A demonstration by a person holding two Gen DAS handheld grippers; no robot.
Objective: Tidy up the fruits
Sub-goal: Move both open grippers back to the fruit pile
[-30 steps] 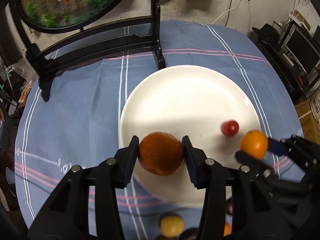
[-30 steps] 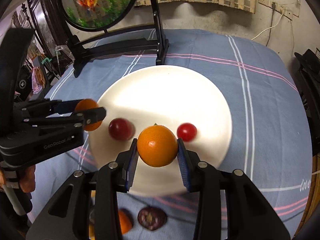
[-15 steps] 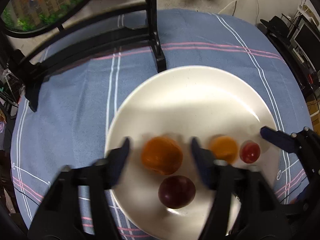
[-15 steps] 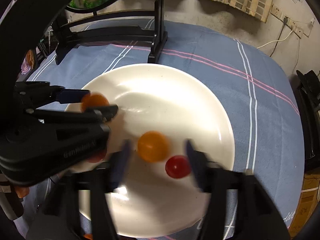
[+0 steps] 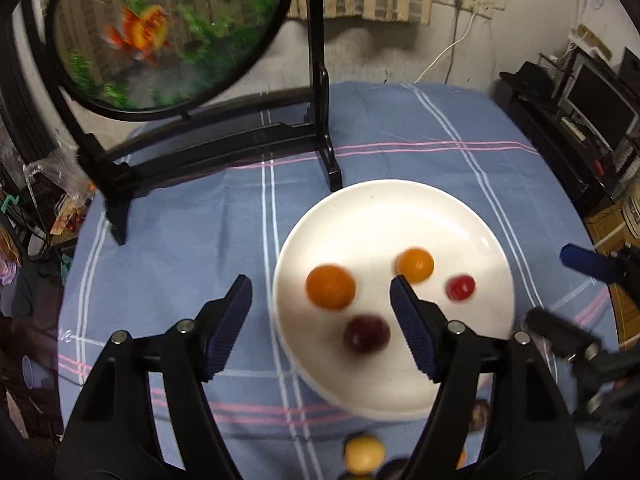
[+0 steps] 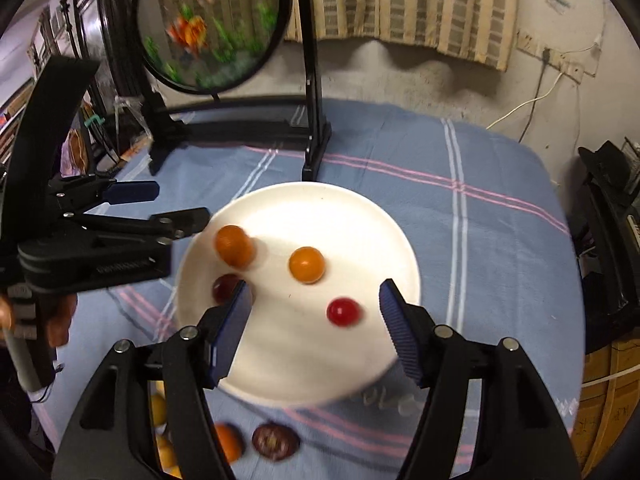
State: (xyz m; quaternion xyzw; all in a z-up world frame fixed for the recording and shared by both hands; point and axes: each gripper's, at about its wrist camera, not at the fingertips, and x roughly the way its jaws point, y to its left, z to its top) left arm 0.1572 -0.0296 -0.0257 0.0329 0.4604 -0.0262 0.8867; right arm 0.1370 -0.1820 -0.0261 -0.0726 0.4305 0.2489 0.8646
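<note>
A white plate (image 5: 400, 208) (image 6: 360, 216) on the blue striped cloth holds a larger orange (image 5: 330, 286) (image 6: 234, 245), a smaller orange (image 5: 415, 265) (image 6: 306, 264), a red cherry tomato (image 5: 460, 287) (image 6: 343, 311) and a dark purple fruit (image 5: 366, 334) (image 6: 225, 287). My left gripper (image 5: 321, 328) is open and empty above the plate's near left side. My right gripper (image 6: 314, 330) is open and empty above the plate's near edge. Each gripper shows in the other's view, the right (image 5: 576, 300) and the left (image 6: 160, 208).
A black stand (image 5: 224, 136) with a round goldfish panel (image 5: 160, 28) stands behind the plate. Loose fruits lie near the table's front edge: a yellow one (image 5: 363, 453), an orange one (image 6: 228, 442) and a halved purple one (image 6: 275, 440). Shelves stand at the right.
Both grippers opened, let go of their oranges onto the plate, and pulled back and up. Both oranges now lie on the plate beside the tomato and the purple fruit.
</note>
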